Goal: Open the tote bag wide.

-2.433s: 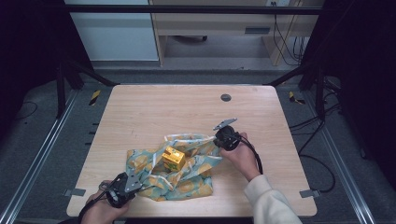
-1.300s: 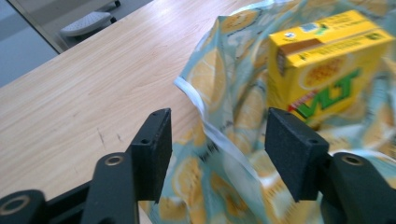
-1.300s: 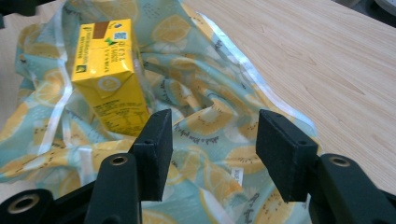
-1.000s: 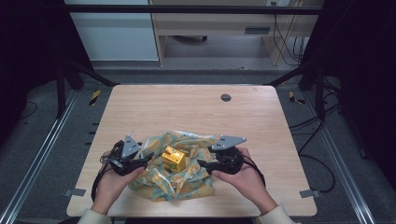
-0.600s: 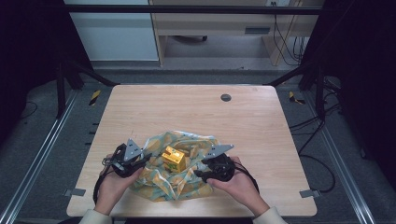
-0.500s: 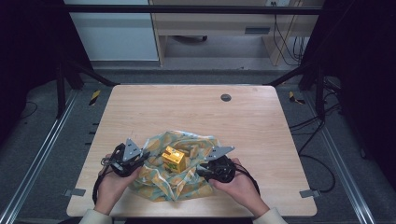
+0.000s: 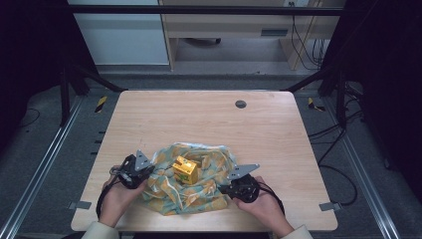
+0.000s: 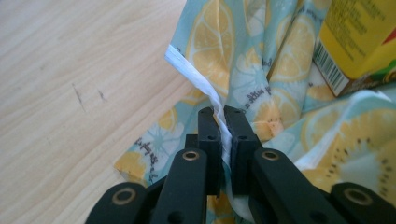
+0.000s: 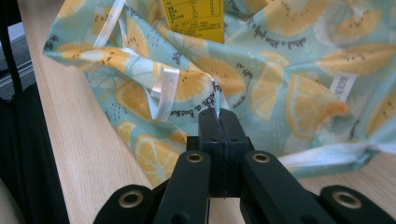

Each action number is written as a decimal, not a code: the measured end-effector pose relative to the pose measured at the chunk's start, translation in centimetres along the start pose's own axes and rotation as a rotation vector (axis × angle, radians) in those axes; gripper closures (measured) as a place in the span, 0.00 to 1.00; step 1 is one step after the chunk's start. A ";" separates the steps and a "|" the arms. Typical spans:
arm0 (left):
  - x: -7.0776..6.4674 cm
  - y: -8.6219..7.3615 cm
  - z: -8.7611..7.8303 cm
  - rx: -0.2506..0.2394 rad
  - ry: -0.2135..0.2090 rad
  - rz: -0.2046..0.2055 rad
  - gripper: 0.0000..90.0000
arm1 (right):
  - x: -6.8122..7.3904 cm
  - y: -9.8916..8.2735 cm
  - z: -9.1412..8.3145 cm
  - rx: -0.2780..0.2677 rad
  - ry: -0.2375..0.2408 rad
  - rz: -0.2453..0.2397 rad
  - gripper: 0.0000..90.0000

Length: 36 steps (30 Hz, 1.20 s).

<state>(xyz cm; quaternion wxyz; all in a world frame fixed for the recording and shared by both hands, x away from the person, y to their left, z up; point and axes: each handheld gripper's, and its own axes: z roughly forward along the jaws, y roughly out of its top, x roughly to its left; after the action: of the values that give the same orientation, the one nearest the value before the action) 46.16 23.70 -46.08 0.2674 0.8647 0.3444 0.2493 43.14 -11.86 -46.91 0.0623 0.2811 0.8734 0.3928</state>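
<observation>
A: Where is the fruit-print cloth [image 7: 191, 186] found?
B: Near the table's [image 7: 209, 117] six o'clock edge, a yellow carton [image 7: 185, 170] on it.
A: And the tools?
B: The cloth's hem is pinched by the left gripper [image 8: 223, 122] at nine o'clock, its fabric by the right gripper [image 9: 218, 122] at four; both were just closing.

Both grippers: black bodies. Left gripper [image 7: 141, 172] and right gripper [image 7: 230, 185] each carry a grey three-cornered top plate and trail a black cable. Jaws black, blocky, brass-coloured pivot pins, small screw holes. Pale sleeve cuffs [image 7: 99, 230].
</observation>
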 end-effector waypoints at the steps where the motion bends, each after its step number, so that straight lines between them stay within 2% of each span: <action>1: 0.0 -0.1 0.0 0.003 0.000 -0.001 0.96 | 0.0 -0.1 -0.1 0.003 -0.001 0.004 1.00; 8: 0.5 -0.8 0.3 0.020 -0.007 -0.015 0.96 | 0.6 -0.9 -0.3 0.031 0.021 0.012 1.00; 12: 0.5 -0.9 0.4 0.031 -0.010 -0.016 0.96 | 1.0 -1.2 -0.2 0.050 0.028 -0.004 1.00; 17: 0.7 -1.0 0.7 0.031 -0.015 -0.028 0.96 | 1.2 -1.3 -0.1 0.063 0.028 -0.012 1.00; 25: 0.7 -1.1 0.9 0.048 -0.009 -0.021 0.96 | 1.3 -1.5 0.2 0.083 0.026 -0.006 1.00; 32: 0.9 -1.1 0.9 0.041 -0.006 -0.029 0.96 | 1.2 -1.5 -0.3 0.063 0.017 0.005 1.00; 36: 0.7 -1.1 1.2 0.053 0.004 -0.012 0.96 | 1.2 -1.6 -0.4 0.061 0.017 0.009 1.00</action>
<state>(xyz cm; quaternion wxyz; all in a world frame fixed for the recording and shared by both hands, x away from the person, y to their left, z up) 46.80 24.55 -47.45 0.2453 0.8689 0.3565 0.2403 41.30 -12.39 -47.65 0.0446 0.2832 0.8843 0.3685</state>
